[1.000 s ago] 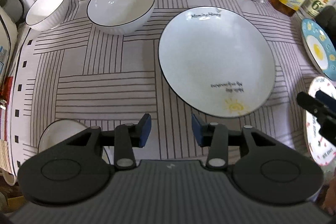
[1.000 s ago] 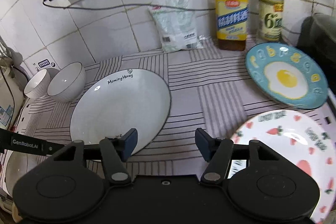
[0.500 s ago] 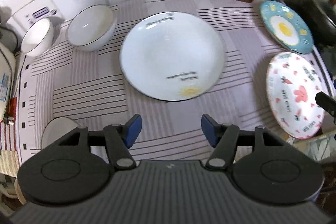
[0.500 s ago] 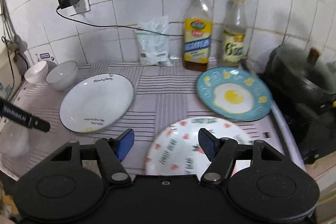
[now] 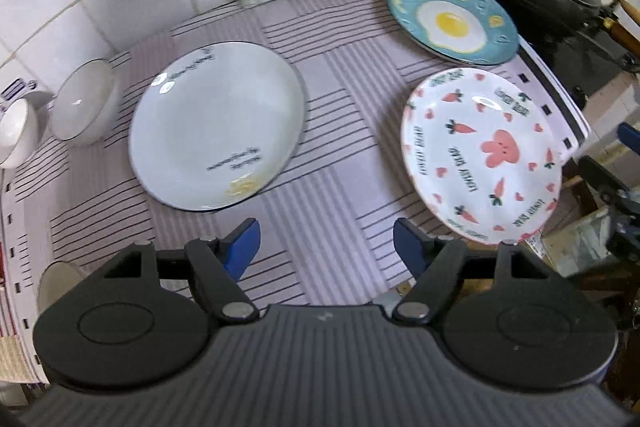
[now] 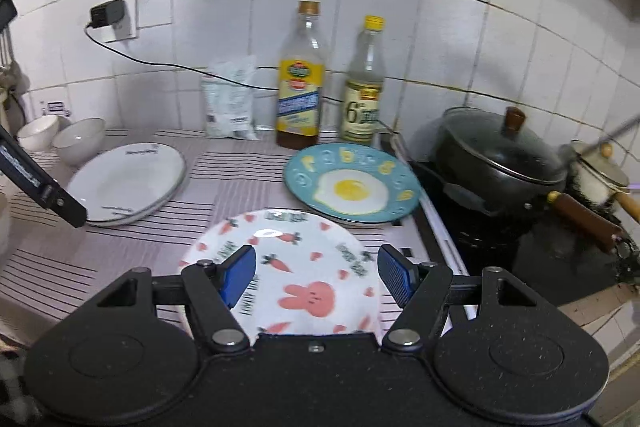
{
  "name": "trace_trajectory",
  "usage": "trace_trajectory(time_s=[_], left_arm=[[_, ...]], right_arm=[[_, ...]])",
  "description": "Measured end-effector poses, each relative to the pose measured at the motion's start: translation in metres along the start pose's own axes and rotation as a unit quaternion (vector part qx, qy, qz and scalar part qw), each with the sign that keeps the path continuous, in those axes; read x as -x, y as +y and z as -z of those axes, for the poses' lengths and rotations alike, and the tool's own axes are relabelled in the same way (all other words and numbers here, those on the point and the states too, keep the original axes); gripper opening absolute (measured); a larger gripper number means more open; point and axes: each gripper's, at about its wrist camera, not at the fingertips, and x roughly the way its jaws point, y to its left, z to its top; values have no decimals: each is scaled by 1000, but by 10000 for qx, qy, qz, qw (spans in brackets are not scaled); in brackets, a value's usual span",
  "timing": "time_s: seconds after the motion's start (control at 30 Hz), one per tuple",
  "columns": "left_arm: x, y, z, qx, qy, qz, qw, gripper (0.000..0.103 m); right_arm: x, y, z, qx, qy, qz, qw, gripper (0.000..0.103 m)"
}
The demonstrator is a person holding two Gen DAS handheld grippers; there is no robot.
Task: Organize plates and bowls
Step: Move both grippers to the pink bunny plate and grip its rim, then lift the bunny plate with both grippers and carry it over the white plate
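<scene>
A large white plate (image 5: 218,131) (image 6: 128,181) lies on the striped cloth at the left. A rabbit-and-carrot plate (image 5: 480,155) (image 6: 296,267) lies at the front right. A blue fried-egg plate (image 5: 452,19) (image 6: 352,187) lies behind it. Two white bowls (image 5: 84,103) (image 6: 78,139) stand at the far left; the rim of another bowl (image 5: 56,283) shows at the front left. My left gripper (image 5: 326,247) is open and empty above the cloth's front edge. My right gripper (image 6: 318,275) is open and empty, above the near part of the rabbit plate.
Two bottles (image 6: 300,83) and a white bag (image 6: 232,99) stand against the tiled wall. A black lidded pot (image 6: 500,155) and a small pan (image 6: 596,171) sit on the stove to the right. A plug and cable (image 6: 108,15) hang on the wall.
Both grippers have pulled back and up from the counter, and both views have swung to the right. The left jaws have opened wider. No dish has moved.
</scene>
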Motion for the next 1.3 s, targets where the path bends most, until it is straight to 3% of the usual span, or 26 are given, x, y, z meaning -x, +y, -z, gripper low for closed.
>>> trace_trajectory(time_s=[0.17,0.47,0.5,0.53,0.87,1.1,1.3], left_arm=[[-17,-16,3,-36,-68,151,9999,76],[-59,-24,9,205,-37,454,9987,76],[-63,-23,9,304,-81,573,9979,81],[-66,-23,8,379,-125,645,9971,85],[-104,-36,-4,86,-193,632,9978,85],[-115,-43,-8,-82,-97,929,9956,60],[-116,-40,-10,142,-105,1085,9939,44]], right_arm=[[-17,-11,21,-88,114,126,9998,72],[-58,-27,61,-759,482,-108,9959,72],[-63,-28,65,-840,529,-163,9949,72],[-67,-29,68,-894,568,-193,9942,70],[-88,-23,70,-1307,710,-323,9884,55],[-90,-28,72,-1591,716,-438,9837,54],[-92,-32,68,-1699,873,-515,9802,54]])
